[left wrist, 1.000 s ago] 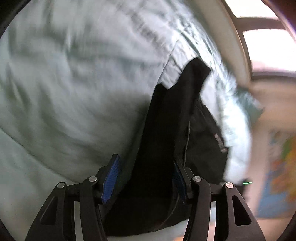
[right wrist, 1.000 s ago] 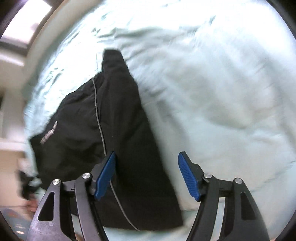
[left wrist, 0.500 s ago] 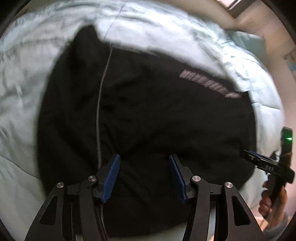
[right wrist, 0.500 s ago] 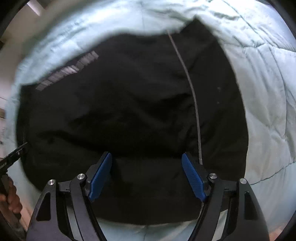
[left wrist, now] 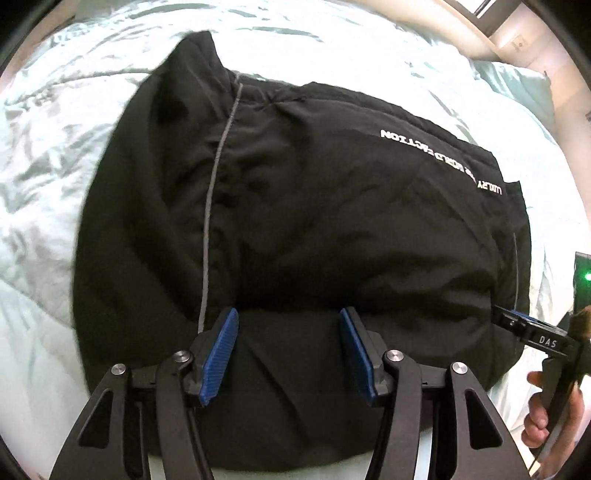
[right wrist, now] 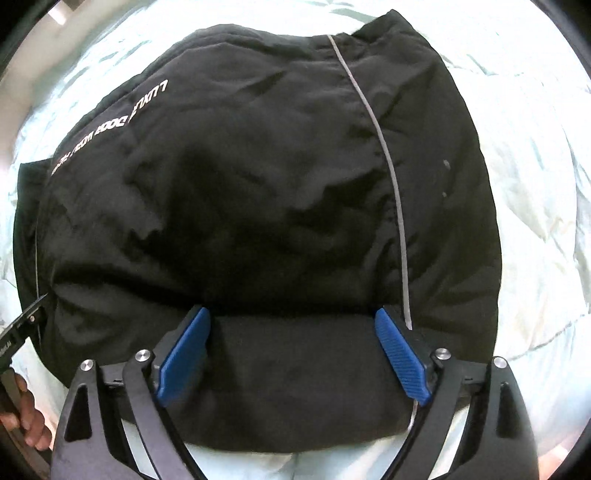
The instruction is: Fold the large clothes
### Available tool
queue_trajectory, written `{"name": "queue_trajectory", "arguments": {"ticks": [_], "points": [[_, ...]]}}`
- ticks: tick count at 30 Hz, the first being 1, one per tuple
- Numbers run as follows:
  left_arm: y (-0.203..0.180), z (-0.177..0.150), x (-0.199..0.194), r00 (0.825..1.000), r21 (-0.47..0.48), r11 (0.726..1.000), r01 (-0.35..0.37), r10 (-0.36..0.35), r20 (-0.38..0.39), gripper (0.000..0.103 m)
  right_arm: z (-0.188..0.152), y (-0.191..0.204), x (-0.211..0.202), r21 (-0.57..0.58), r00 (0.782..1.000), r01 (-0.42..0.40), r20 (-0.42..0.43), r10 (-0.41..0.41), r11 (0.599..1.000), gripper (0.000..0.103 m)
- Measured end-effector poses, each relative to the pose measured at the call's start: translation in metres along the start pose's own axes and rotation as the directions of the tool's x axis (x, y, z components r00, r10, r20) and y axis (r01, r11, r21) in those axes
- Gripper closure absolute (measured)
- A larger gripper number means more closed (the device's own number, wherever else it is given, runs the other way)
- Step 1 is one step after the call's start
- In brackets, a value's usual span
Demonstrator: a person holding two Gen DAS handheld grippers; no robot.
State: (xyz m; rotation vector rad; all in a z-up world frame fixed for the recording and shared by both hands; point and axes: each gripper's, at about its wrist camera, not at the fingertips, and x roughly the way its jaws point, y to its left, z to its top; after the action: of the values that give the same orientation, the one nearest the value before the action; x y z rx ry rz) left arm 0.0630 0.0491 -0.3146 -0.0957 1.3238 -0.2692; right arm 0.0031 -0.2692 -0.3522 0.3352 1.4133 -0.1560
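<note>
Black padded jacket (left wrist: pixel 314 221) with white lettering and grey piping lies folded on the pale green quilted bed cover (left wrist: pixel 55 166). Left claw (left wrist: pixel 288 343) opening, a raised fold of jacket between its blue pads. Right claw (right wrist: pixel 295 350) opening wide, straddling a fold, pads not pinching.

Home bedroom: pale green quilted duvet (left wrist: pixel 74 177) on bed, window frame (left wrist: pixel 491 7) beyond.
</note>
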Motion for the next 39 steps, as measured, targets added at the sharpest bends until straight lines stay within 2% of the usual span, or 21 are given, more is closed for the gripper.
{"name": "queue_trajectory", "arguments": {"ticks": [6, 9, 14, 16, 20, 21, 22, 24, 25, 27, 30, 33, 35, 37, 39], "points": [[-0.012, -0.006, -0.048, 0.994, 0.053, 0.996, -0.078, 0.074, 0.075, 0.044, -0.002, -0.006, -0.032, 0.065, 0.999, -0.034, 0.001, 0.034, 0.997, 0.011], [-0.024, -0.005, -0.082, 0.985, 0.086, 0.991, -0.104, 0.091, 0.143, 0.044, -0.005, -0.005, -0.062, 0.065, 0.998, -0.034, 0.058, 0.030, 0.997, 0.011], [-0.039, -0.003, -0.135, 0.967, 0.040, 0.996, -0.084, 0.072, 0.245, 0.044, -0.008, 0.005, -0.129, 0.033, 0.983, -0.014, 0.181, 0.007, 0.999, 0.011], [-0.049, -0.005, -0.162, 0.955, 0.042, 0.996, -0.080, 0.064, 0.291, 0.044, -0.010, 0.015, -0.161, 0.012, 0.971, 0.004, 0.239, -0.007, 1.000, 0.011], [-0.070, -0.006, -0.217, 0.911, 0.055, 0.989, -0.140, 0.107, 0.398, 0.044, -0.019, 0.039, -0.225, -0.039, 0.936, 0.032, 0.352, -0.016, 0.999, 0.011], [-0.074, -0.006, -0.225, 0.905, 0.059, 0.986, -0.158, 0.121, 0.407, 0.044, -0.020, 0.044, -0.239, -0.053, 0.925, 0.031, 0.379, -0.008, 0.998, 0.011], [-0.082, -0.001, -0.234, 0.905, 0.078, 0.979, -0.189, 0.143, 0.400, 0.044, -0.023, 0.049, -0.254, -0.065, 0.913, 0.033, 0.408, -0.004, 0.997, 0.011], [-0.089, 0.004, -0.244, 0.919, 0.110, 0.978, -0.176, 0.124, 0.375, 0.044, -0.028, 0.059, -0.277, -0.077, 0.895, 0.044, 0.445, -0.005, 0.996, 0.011], [-0.092, 0.005, -0.250, 0.920, 0.111, 0.980, -0.165, 0.113, 0.375, 0.044, -0.030, 0.064, -0.288, -0.084, 0.887, 0.050, 0.461, -0.005, 0.995, 0.011], [-0.098, 0.006, -0.262, 0.916, 0.108, 0.980, -0.165, 0.112, 0.386, 0.044, -0.033, 0.073, -0.307, -0.096, 0.871, 0.061, 0.492, -0.006, 0.993, 0.011], [-0.107, 0.002, -0.282, 0.895, 0.105, 0.976, -0.189, 0.128, 0.426, 0.044, -0.038, 0.082, -0.325, -0.094, 0.852, 0.090, 0.522, -0.028, 0.991, 0.011], [-0.116, -0.003, -0.292, 0.876, 0.103, 0.969, -0.225, 0.155, 0.457, 0.044, -0.041, 0.088, -0.330, -0.100, 0.849, 0.083, 0.528, -0.018, 0.992, 0.011], [-0.120, -0.005, -0.293, 0.850, 0.085, 0.952, -0.293, 0.218, 0.479, 0.044, -0.041, 0.091, -0.325, -0.099, 0.852, 0.096, 0.522, -0.030, 0.990, 0.011], [-0.121, -0.007, -0.290, 0.838, 0.079, 0.943, -0.322, 0.245, 0.487, 0.044, -0.040, 0.093, -0.317, -0.098, 0.861, 0.110, 0.507, -0.046, 0.989, 0.011], [-0.120, -0.005, -0.283, 0.850, 0.083, 0.944, -0.319, 0.246, 0.466, 0.044, -0.038, 0.092, -0.307, -0.098, 0.877, 0.108, 0.478, -0.048, 0.989, 0.011]]}}
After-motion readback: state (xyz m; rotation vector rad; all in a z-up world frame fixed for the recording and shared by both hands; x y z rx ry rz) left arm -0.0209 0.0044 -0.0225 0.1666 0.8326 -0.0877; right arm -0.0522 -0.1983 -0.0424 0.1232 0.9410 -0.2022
